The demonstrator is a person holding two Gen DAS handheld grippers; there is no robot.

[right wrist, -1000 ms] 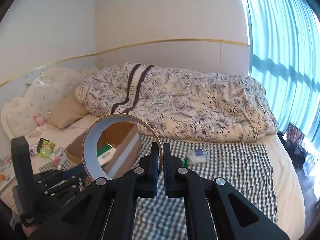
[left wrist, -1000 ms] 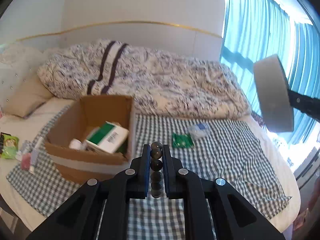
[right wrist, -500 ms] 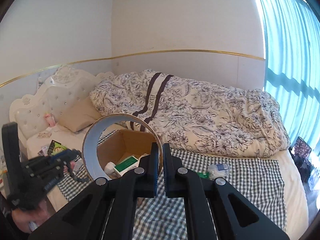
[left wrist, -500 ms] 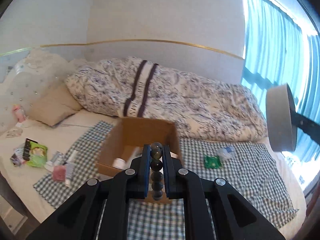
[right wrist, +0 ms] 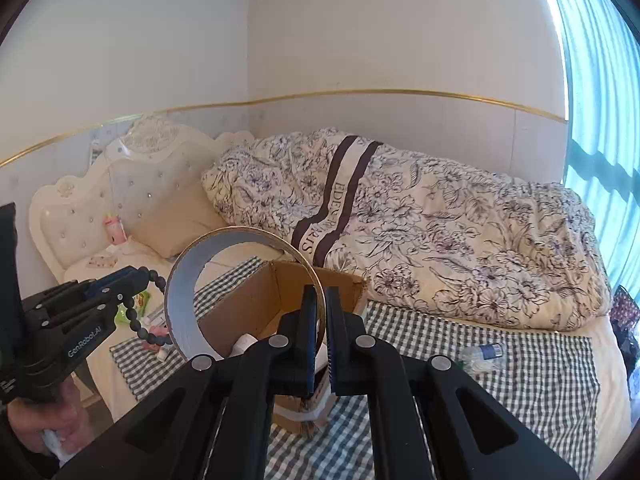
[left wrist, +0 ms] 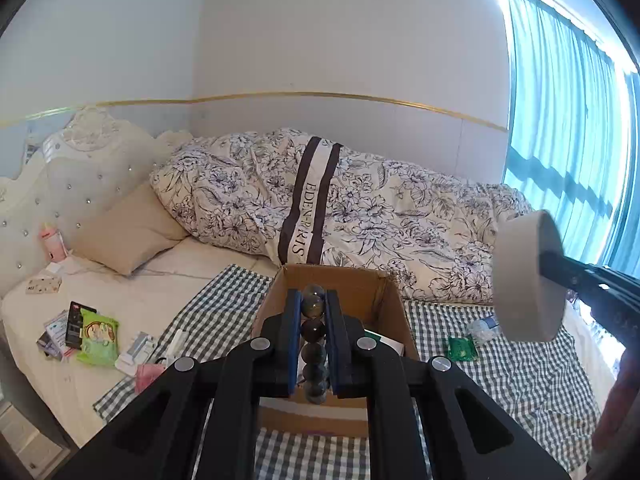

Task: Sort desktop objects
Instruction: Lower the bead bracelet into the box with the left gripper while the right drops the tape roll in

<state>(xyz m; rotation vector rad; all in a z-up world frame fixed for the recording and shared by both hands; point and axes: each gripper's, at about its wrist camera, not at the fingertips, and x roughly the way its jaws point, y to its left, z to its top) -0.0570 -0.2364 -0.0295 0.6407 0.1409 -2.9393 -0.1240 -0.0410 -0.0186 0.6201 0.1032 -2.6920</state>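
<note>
Left tool (left wrist: 313,334), jaws nearly closed, grips a string of dark beads (left wrist: 313,330) above the open cardboard box (left wrist: 394,312). Right tool (right wrist: 318,334), jaws almost together, pinches the wall of a grey tape roll (right wrist: 180,312) held upright over the same box on the bed's checked cloth (right wrist: 540,368).

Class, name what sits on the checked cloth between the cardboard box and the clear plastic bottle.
A small green packet lies between the cardboard box and the clear plastic bottle, seen in the left wrist view.
</note>
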